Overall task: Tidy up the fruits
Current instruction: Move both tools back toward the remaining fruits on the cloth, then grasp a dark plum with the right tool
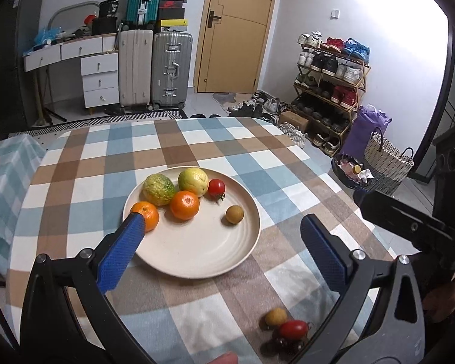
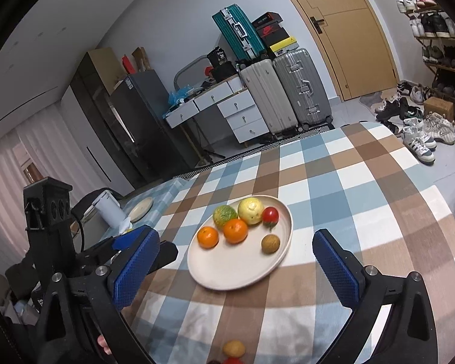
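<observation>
Nearest the cameras, two small fruits lie loose on the checked table (image 1: 197, 139) just short of the jaws: a brownish yellow round fruit (image 1: 276, 317) and a red cherry tomato (image 1: 293, 328) touching it. A darker fruit seems to sit just below the tomato, too blurred to tell. The left gripper (image 1: 221, 242) stands released, jaws spread wide with nothing between them; the right gripper (image 2: 245, 261) is likewise released and empty.

Farther on sits the cream plate (image 1: 197, 261), holding two oranges (image 1: 184, 205), two green-yellow bumpy fruits (image 1: 158, 189), another red tomato (image 1: 216, 187) and a small brown round fruit (image 1: 234, 214) that lies apart from the cluster.

The loose fruits are probably what remains to be moved. Both look light and small, and round enough to roll away at a nudge. The tomato likely has smooth, thin skin, so it would bruise or split under a hard squeeze; a gentle hold across its middle seems safest. The brownish fruit looks firmer and rougher, likely easier to hold across its widest part.

The left wrist view shows both loose fruits whole, plus the right gripper at its right edge. The right wrist view cuts the tomato at its bottom edge, but shows the left gripper, a second plate (image 2: 141, 208) and a white container (image 2: 110, 212) off to the left
</observation>
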{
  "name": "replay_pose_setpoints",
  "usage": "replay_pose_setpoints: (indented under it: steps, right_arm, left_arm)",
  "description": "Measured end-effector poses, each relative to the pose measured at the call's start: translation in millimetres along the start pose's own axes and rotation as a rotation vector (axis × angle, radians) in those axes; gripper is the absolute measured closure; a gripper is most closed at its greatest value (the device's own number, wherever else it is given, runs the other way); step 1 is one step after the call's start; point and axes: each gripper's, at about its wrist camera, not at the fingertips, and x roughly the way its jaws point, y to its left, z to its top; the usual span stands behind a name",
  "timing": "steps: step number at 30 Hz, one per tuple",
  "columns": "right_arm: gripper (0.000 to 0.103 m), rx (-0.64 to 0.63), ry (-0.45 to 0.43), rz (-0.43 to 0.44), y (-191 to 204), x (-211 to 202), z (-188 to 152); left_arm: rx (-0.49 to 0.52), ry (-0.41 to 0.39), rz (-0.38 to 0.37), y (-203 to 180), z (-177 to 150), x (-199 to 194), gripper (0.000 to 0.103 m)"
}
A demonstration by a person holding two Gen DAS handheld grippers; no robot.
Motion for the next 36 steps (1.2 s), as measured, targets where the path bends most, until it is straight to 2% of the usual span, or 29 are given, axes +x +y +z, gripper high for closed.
replay_pose_setpoints:
  steps: [7,18,28,36]
  right_arm:
    - [0.0,-0.018,-0.013,-0.014,12,-26,-22]
    - [0.0,-0.043,0.015,-0.042,25,-51,-60]
    - [0.0,-0.012,0.092,-0.076,20,-56,-106]
    - [0.0,0.003,0.214,-0.044,20,-34,-141]
  left_arm:
    - [-0.012,-0.01,0.027,-5,-20,-28,0.001]
    - [-0.039,0.042,0.016,-5,-70,-46,0.001]
    - [-0.059,0.155,-0.015,-4,-121,-25,0.001]
    - [-0.096,0.184,-0.011,12,-133,-16,0.001]
